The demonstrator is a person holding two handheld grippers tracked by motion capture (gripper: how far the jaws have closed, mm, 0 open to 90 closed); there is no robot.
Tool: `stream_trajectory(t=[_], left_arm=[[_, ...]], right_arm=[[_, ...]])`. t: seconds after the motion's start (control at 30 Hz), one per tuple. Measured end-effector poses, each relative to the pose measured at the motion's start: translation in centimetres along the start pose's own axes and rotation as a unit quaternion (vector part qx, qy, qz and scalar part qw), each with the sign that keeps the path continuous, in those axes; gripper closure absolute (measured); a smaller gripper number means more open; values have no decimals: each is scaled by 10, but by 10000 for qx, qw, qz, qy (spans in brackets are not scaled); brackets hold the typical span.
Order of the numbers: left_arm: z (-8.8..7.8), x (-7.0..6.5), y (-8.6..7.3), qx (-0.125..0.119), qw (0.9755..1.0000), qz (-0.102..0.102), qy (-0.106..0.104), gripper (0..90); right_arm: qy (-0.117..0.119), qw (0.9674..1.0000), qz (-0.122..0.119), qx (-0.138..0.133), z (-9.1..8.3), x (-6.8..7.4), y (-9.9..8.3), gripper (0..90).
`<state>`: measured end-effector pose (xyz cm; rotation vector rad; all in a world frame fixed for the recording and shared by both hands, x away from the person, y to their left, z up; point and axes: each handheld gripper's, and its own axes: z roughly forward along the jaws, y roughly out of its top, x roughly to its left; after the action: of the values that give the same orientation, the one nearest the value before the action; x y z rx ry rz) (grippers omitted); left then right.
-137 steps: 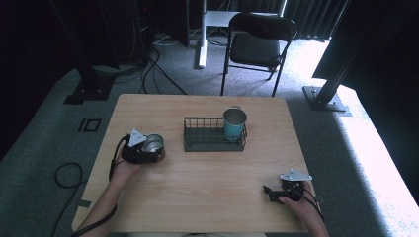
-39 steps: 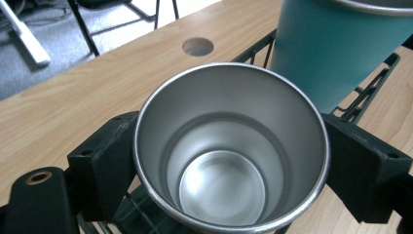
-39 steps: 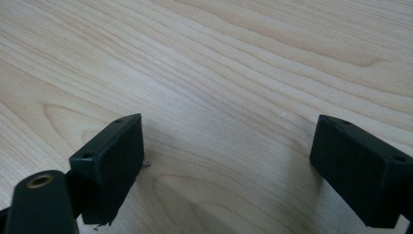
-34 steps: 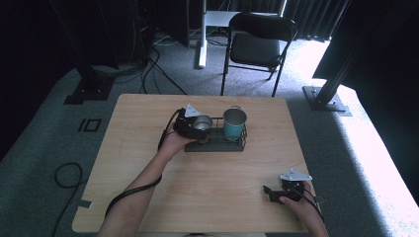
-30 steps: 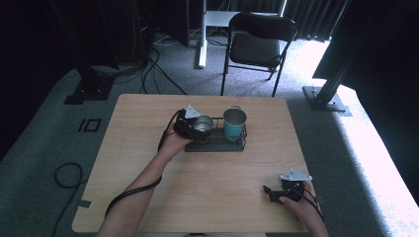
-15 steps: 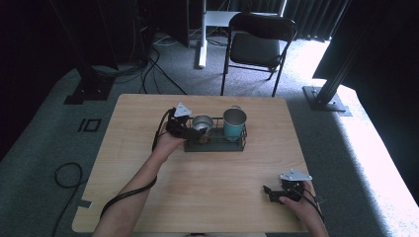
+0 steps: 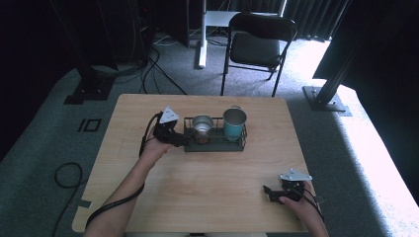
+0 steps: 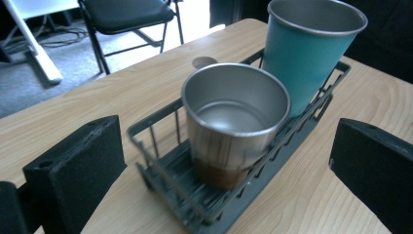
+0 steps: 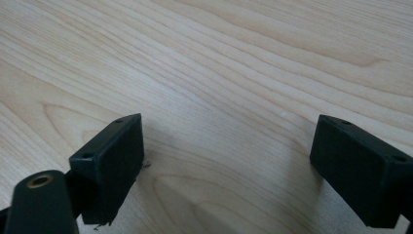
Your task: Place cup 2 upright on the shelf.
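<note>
A bare steel cup (image 7: 202,126) stands upright in the left half of a dark wire basket (image 7: 215,146), and a teal cup (image 7: 234,123) stands beside it in the right half. My left gripper (image 7: 182,139) is at the basket's left end. Its jaws have just been opening and now stand wide apart, with nothing between them. In the left gripper view the steel cup (image 8: 234,126) sits just ahead of the pads, the teal cup (image 8: 307,48) behind it. My right gripper (image 7: 269,192) rests open on the wood near the front right corner, and the right gripper view has bare table (image 9: 243,58) between its pads.
The wooden table (image 7: 207,197) has free room in front of the basket and at its left. A black folding chair (image 7: 257,44) stands behind the far edge. Cables trail over the grey carpet at the left.
My left gripper has let go of the steel cup, which stays in the basket, and has drawn back to the left. The right gripper has stayed where it was.
</note>
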<state>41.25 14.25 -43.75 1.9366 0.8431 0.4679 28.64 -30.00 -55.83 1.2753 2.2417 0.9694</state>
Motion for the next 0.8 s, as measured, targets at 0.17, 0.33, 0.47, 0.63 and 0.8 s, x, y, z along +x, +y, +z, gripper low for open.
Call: stream_trajectory(t=[0.17, 0.33, 0.47, 0.63, 0.8], left_arm=[[-12, 8, -3, -98, 9999, -61, 92, 3], [-21, 14, -10, -86, 9998, -92, 125, 3], [-29, 16, -20, -23, 9998, -73, 174, 3], [-41, 20, -35, 85, 9997, -77, 218, 2], [-54, 23, -47, 204, 9994, -56, 272, 3]], right_arm=[[-1, 10000, 0, -1, 0, 0, 0, 120], [0, 10000, 3, 2, 0, 0, 0, 120], [1, 10000, -1, 1, 0, 0, 0, 120], [0, 10000, -2, 1, 0, 0, 0, 120], [-1, 10000, 2, 1, 0, 0, 0, 120]])
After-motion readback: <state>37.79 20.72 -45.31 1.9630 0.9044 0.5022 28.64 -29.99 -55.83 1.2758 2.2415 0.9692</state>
